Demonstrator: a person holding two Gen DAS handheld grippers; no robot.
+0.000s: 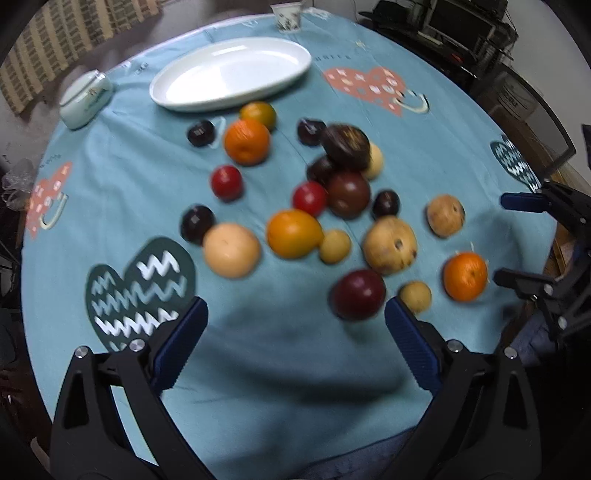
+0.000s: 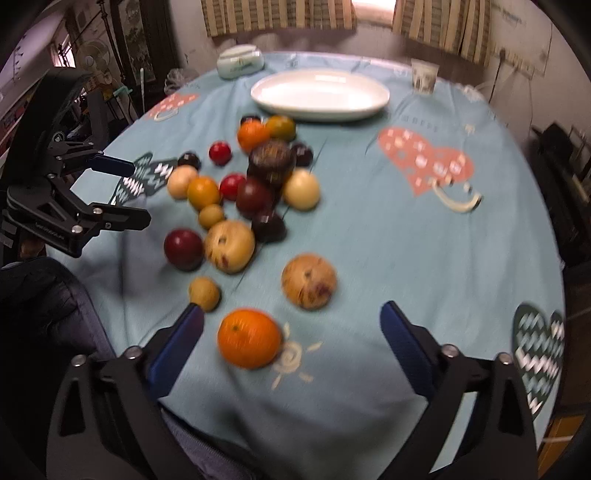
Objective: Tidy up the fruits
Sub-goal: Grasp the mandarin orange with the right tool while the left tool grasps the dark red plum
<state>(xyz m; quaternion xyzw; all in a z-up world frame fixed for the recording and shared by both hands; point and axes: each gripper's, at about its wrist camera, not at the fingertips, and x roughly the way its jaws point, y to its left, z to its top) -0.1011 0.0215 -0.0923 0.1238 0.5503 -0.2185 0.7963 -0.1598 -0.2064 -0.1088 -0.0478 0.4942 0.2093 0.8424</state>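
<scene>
Several fruits lie loose on the blue tablecloth [image 1: 258,369]: oranges, red and dark plums, and tan round fruits. Behind them stands a white oval plate [image 1: 229,74] [image 2: 319,94] with nothing on it. My left gripper [image 1: 293,314] hangs open above the near cloth, with a dark red plum [image 1: 358,293] just beyond its right finger. It also shows at the left of the right wrist view as the left gripper [image 2: 127,192]. My right gripper [image 2: 291,314] is open, and an orange [image 2: 249,338] [image 1: 464,275] lies on the cloth between its fingers, untouched. At the right edge of the left wrist view the right gripper [image 1: 513,240] shows too.
A patterned paper cup [image 1: 288,16] [image 2: 424,75] and a pale green lidded box [image 1: 85,98] [image 2: 239,61] stand at the far rim of the round table. Dark blue clothing [image 2: 48,314] sits at the near left edge. Shelves and equipment crowd the room's sides.
</scene>
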